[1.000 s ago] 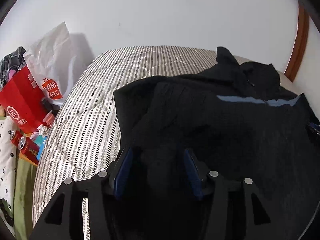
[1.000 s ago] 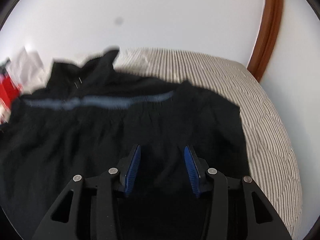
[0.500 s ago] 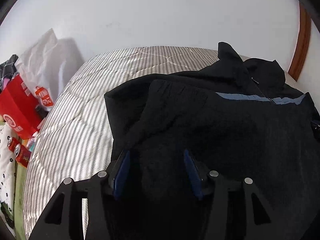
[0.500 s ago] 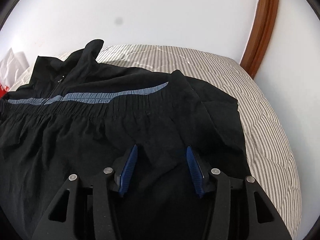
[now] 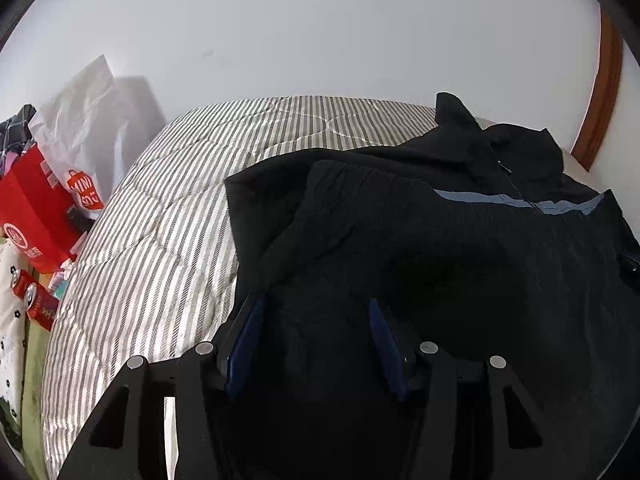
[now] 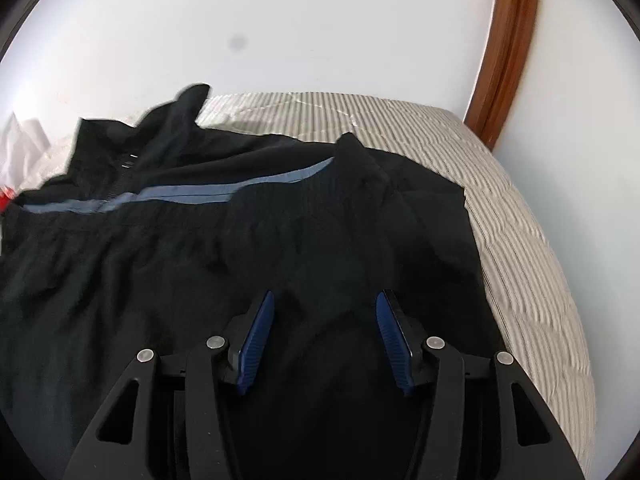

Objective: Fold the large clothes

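Observation:
A black jacket [image 5: 460,248] with a blue chest stripe [image 5: 480,198] lies on a striped quilt [image 5: 160,240], its lower half folded up over the chest. My left gripper [image 5: 316,302] hovers over the fold's left part, open, dark cloth beneath its blue pads. In the right wrist view the same jacket [image 6: 200,260] fills the foreground below its stripe [image 6: 208,192]. My right gripper [image 6: 326,294] stands above the fold's right part. Its jaws are opening, and the pads are clear of the cloth below them.
A red paper bag [image 5: 32,216], a white shopping bag [image 5: 84,140] and red cans [image 5: 36,300] crowd the bed's left side. A brown wooden frame [image 6: 508,48] rises at the right. Bare quilt [image 6: 520,220] runs along the jacket's right edge.
My right gripper has lifted a little off the jacket and its pads have spread wider. The left gripper drifted sideways over the fold, with its pads the same distance apart.

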`<state>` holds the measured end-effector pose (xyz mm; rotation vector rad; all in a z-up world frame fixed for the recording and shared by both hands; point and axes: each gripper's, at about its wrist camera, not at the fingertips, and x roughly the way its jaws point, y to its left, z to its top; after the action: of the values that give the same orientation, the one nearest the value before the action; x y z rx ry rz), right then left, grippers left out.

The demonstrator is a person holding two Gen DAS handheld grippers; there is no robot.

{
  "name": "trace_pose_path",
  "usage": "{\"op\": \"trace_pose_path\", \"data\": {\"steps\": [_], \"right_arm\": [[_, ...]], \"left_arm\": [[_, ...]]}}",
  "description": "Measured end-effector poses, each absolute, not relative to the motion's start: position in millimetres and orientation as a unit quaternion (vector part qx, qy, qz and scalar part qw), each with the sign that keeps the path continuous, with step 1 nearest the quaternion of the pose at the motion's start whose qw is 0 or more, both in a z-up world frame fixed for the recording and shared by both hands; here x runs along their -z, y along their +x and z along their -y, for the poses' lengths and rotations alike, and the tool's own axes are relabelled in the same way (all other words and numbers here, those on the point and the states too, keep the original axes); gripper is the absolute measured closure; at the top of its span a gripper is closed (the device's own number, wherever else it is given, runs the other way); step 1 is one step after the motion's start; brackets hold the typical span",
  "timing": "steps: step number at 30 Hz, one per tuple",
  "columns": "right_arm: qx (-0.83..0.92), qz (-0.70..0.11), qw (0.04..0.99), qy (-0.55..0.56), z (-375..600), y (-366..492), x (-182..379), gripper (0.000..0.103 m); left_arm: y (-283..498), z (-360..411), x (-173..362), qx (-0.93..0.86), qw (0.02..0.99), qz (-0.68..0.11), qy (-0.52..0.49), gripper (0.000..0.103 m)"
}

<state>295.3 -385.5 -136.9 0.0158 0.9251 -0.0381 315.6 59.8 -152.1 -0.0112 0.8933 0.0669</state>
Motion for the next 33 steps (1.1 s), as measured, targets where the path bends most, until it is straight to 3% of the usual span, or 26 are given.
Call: {"op": "trace_pose_path", "data": {"steps": [6,14,19,33], "right_arm": [[-0.040,-0.422,0.905,0.022,327,263,109,0.050],[-0.084,-0.439,0.894,0.007,252,246,122,0.050],[-0.055,-0.463,0.884,-0.023,245,230,137,0.050],[-0.047,-0.433,0.900,-0.029,240,113,118,0.050]], "left_arm": [[279,-63,135,-0.020,0.903,-0.428,-0.023,0.050],[219,-79,112,-0.016,0.903,-0.428,-0.023,0.048],[185,-101,103,-0.020,0.905,-0.423,-0.040,0.047],[120,-123,106,-0.038,0.897,-0.435,-0.070,0.046]]}}
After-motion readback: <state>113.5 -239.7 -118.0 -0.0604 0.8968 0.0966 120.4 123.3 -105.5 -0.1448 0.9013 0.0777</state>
